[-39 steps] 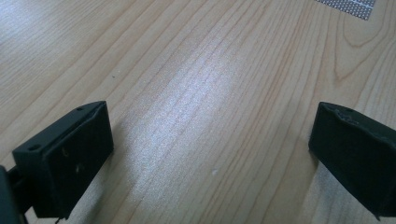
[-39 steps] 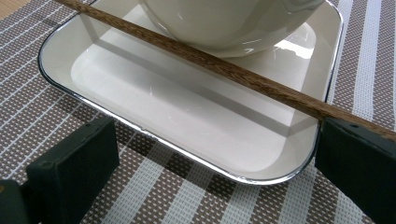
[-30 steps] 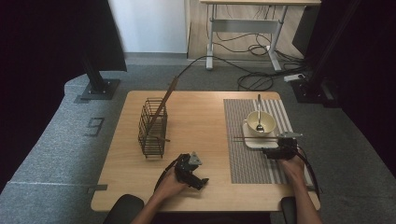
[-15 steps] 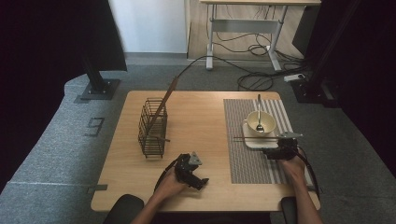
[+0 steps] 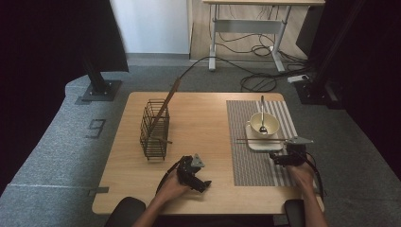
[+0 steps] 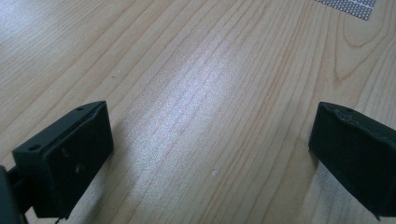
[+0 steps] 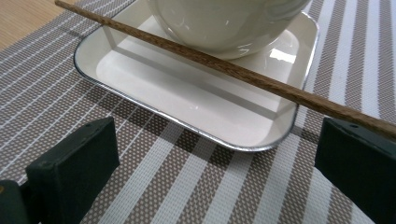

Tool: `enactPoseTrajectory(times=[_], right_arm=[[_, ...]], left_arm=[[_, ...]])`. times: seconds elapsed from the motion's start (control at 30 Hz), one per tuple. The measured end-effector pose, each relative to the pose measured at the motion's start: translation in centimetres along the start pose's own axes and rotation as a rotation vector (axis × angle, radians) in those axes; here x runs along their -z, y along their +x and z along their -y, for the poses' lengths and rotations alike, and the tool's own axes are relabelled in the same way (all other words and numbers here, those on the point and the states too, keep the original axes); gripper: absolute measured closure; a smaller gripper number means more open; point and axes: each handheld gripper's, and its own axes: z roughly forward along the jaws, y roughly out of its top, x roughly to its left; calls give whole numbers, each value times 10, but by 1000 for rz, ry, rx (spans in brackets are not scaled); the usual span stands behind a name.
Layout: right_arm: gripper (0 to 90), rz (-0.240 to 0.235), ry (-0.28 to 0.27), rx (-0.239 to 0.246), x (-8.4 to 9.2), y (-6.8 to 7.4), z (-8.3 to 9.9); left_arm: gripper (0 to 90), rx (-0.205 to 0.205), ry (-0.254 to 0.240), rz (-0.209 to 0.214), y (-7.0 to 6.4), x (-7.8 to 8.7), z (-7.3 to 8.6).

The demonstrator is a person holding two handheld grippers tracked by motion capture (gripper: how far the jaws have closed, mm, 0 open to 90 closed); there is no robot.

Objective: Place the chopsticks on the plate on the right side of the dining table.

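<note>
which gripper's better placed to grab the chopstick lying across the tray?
Right. The right gripper sits open just short of the tray, chopstick crossing ahead of its fingers. The left gripper rests over bare table, well away.

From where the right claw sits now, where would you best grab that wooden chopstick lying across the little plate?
Probably near its end by the right claw. The chopstick bridges the square plate rim to rim, so it sits raised off the striped placemat with room beneath. The bowl crowds its far side, so come from the near side, jaws straddling the thin stick.
</note>
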Motion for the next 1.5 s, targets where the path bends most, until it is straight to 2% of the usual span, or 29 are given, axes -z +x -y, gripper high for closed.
enactPoseTrajectory(times=[0.2,0.33,0.63,0.83,0.97,1.33,1.5], right_arm=[[0,-18,-3,-14,13,2,4],[0,-47,-6,-32,21,2,9],[0,-105,31,-16,38,8,11],[0,-156,61,8,51,17,4],[0,-166,71,27,59,25,0],[0,-209,59,74,69,47,-18],[0,-278,46,71,72,58,-35]], left_arm=[[0,0,0,0,0,0,0],[0,0,0,0,0,0,0],[0,0,0,0,0,0,0],[0,-1,0,1,0,0,0],[0,-1,0,0,0,0,0],[0,-2,0,0,0,0,0],[0,-2,-1,0,0,0,0]])
